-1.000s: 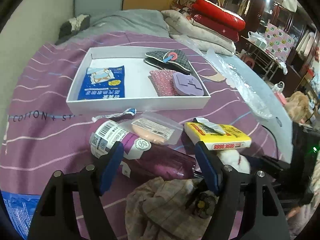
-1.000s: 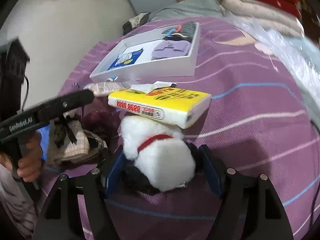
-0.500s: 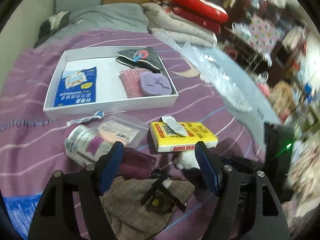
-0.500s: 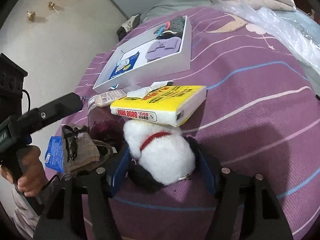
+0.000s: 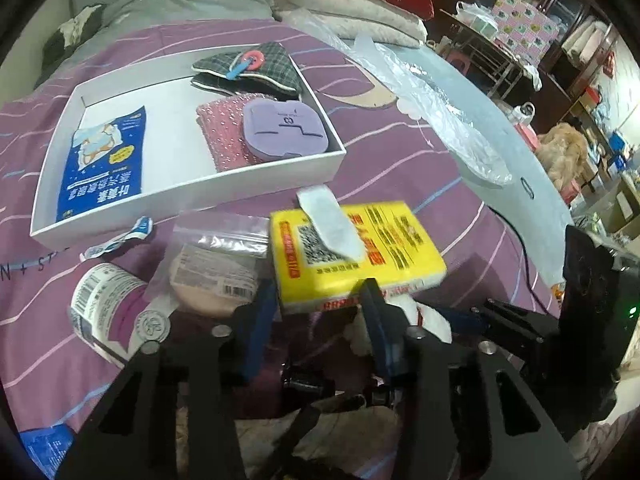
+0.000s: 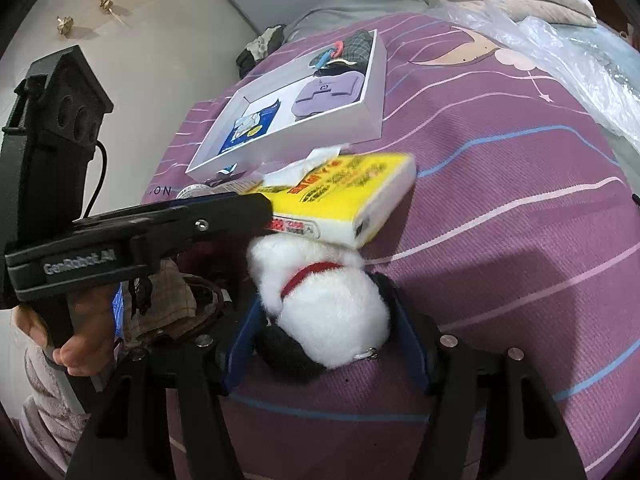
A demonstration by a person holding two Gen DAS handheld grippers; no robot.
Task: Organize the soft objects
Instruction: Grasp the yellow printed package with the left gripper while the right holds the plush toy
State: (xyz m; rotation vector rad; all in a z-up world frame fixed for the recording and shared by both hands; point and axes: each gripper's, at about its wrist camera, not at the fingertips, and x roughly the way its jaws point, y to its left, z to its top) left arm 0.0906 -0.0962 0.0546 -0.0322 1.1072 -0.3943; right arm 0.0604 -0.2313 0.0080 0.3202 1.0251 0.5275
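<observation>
So the left gripper [image 5: 320, 300] has just been closing and its blue pads now sit narrow on the near end of the yellow tissue pack [image 5: 352, 248], which looks pinched between them, with the pack's far end lifted a bit in the right wrist view. The right gripper [image 6: 324, 320] has also been closing; its jaws sit fairly wide around the white plush toy [image 6: 320, 300], pads right against the fluff, though I can't tell if they're actually squeezing. The plush lies on the purple striped bedspread [image 6: 500, 200], tucked under the yellow pack's near edge. The white box [image 5: 192, 196] sits at about 11 o'clock from the pack in the left wrist view, holding a blue packet [image 5: 104, 160], a purple pad [image 5: 286, 130] and a plaid pouch [image 5: 248, 66]. A clear zip bag [image 5: 216, 264] and a labelled bottle [image 5: 108, 304] lie at 9 o'clock from the pack.
</observation>
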